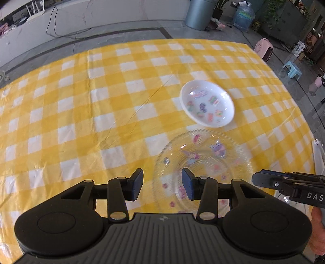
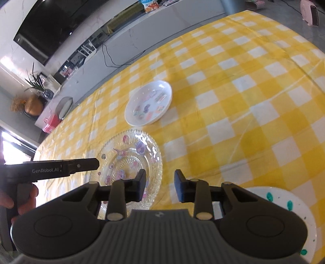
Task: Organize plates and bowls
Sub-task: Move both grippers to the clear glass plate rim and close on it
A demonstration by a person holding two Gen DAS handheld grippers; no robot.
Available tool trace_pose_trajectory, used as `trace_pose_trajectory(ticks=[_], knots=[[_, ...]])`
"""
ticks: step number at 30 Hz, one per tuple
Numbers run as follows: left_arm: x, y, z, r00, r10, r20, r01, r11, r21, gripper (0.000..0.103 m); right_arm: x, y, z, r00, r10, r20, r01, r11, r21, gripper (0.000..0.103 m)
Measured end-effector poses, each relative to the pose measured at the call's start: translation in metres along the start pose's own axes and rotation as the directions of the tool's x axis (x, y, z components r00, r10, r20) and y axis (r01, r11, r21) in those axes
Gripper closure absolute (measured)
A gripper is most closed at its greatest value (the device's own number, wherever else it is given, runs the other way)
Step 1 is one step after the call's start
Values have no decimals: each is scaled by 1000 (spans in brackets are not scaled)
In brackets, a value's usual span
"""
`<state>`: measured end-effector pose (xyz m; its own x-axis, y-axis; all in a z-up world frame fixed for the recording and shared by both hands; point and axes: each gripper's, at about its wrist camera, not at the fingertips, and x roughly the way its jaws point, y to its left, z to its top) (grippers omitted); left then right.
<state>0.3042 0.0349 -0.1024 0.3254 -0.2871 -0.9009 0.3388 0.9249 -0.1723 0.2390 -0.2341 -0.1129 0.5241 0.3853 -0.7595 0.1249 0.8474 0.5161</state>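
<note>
A clear glass plate [image 1: 205, 160] with coloured stickers lies on the yellow checked tablecloth [image 1: 101, 91]; it also shows in the right wrist view [image 2: 130, 160]. A small white dish [image 1: 207, 103] with coloured prints lies just beyond it, also in the right wrist view [image 2: 149, 102]. My left gripper [image 1: 162, 183] is open and empty, hovering over the glass plate's near left rim. My right gripper [image 2: 160, 185] is open and empty, over the glass plate's right edge. A white plate [image 2: 288, 207] with green marks lies under my right gripper's right side.
The right gripper's side [image 1: 288, 182] reaches in at the left wrist view's right edge, and the left gripper's side [image 2: 61, 168] shows at the left of the right wrist view. Beyond the table are a grey bin [image 1: 200, 14], a pink heater [image 1: 265, 48] and a blue stool [image 1: 292, 69].
</note>
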Motion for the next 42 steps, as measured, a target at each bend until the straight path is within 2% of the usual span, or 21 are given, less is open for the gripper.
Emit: trace_pose_trajectory(ticks=[2,6,10,15,18,21,23,26,30,36,42], knots=[[3,8,-4,1000,-13,-7,13,1000,-21,49,6,-1,-1,1000,4,-10,-4,1000,3,72],[9,18,-8,999,-40,-27,38,998,-53,49,12,-2,-2,1000,7,-16,-7,1000,-1,72],[9,22,-8,998,-56,-21,55,997,-60,49,15,1,-5,1000,26,-18,-26,1000,-11,72],[10,18,-8,998,-65,-24,63,997,-46,49,18,4,-7,999,33,-20,-33,999,-13,77],[11,13,-8,999,-49,-22,48,999,-22,55,18,4,-8,1000,26,-14,-26,1000,-2,85],[12,8,-8,999,-31,-21,31,1000,3,63,19,4,-10,999,29,-14,-28,1000,4,86],[13,7,-7,998,-60,-28,60,998,-6,75,19,4,-9,1000,27,-13,-27,1000,6,86],[14,3,-6,999,-46,-26,46,999,-5,75,19,1,-9,999,32,-8,-32,999,22,86],[14,4,-6,999,-44,-18,43,999,-18,76,19,-2,-10,1000,25,-3,-25,999,41,96],[14,8,-7,998,-61,-7,61,997,-44,78,20,-10,-8,999,48,-8,-47,995,88,97],[14,12,-9,996,-87,19,89,993,-78,72,21,-16,-8,997,77,-12,-75,990,116,92]])
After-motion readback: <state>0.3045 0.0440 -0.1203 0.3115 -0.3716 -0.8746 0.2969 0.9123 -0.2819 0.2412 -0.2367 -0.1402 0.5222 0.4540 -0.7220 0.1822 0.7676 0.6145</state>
